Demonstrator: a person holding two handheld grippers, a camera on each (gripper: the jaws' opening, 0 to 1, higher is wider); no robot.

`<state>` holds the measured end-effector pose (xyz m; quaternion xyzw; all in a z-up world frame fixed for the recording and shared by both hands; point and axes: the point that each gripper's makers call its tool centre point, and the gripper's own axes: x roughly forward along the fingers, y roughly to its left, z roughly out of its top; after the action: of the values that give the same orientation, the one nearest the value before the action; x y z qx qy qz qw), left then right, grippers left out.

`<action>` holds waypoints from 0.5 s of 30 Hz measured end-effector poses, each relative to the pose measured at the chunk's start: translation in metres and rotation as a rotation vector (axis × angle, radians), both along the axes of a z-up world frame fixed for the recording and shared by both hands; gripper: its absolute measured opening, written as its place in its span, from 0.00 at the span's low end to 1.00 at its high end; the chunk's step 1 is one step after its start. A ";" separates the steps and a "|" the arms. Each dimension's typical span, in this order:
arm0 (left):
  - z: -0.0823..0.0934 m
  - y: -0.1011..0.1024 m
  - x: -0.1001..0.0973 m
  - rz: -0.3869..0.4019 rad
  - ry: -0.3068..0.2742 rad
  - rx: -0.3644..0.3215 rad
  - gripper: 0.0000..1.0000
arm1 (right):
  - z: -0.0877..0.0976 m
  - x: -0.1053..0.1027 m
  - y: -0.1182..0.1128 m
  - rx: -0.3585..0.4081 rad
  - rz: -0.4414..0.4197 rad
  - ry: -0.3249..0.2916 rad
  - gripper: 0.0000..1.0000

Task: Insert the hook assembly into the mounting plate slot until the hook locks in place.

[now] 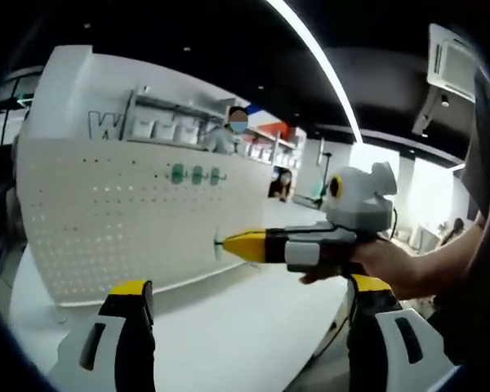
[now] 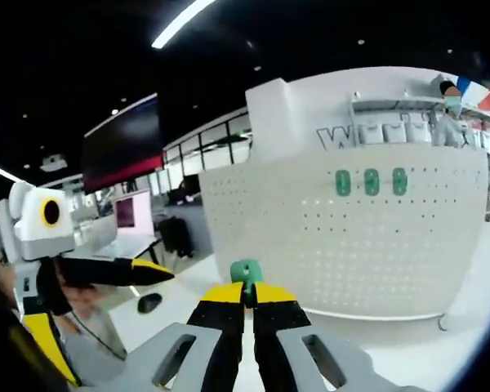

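Note:
A white perforated mounting board [image 1: 122, 220] stands upright on a white table [image 1: 229, 335]. Three green hooks [image 1: 196, 174] sit in a row high on the board. In the left gripper view my left gripper [image 1: 249, 286] is open, its yellow-tipped jaws wide apart with nothing between them. My right gripper [image 1: 237, 245] reaches in from the right and points its tip at the board's face. In the right gripper view my right gripper [image 2: 247, 292] is shut on a small green hook [image 2: 247, 272], held in front of the board [image 2: 351, 245] below its three green hooks [image 2: 371, 181]. The left gripper [image 2: 143, 272] shows at the left.
A person's hand [image 1: 392, 265] holds the right gripper. Another person stands behind the board near shelving [image 1: 229, 131]. A small dark object [image 2: 149, 302] lies on the table to the left of the board. Desks and screens fill the room behind.

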<state>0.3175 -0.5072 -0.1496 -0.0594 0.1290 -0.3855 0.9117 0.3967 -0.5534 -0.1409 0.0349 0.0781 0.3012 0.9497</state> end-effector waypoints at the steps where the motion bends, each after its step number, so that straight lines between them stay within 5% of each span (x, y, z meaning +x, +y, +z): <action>1: 0.002 0.001 0.001 0.006 -0.002 -0.012 1.00 | 0.003 0.003 -0.003 0.001 -0.008 -0.007 0.01; 15: -0.001 0.007 0.004 0.022 0.001 -0.005 1.00 | 0.017 0.052 -0.061 -0.050 -0.169 -0.081 0.01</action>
<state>0.3212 -0.4998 -0.1504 -0.0634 0.1277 -0.3756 0.9157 0.4485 -0.6141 -0.1238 0.0053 0.0440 0.2190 0.9747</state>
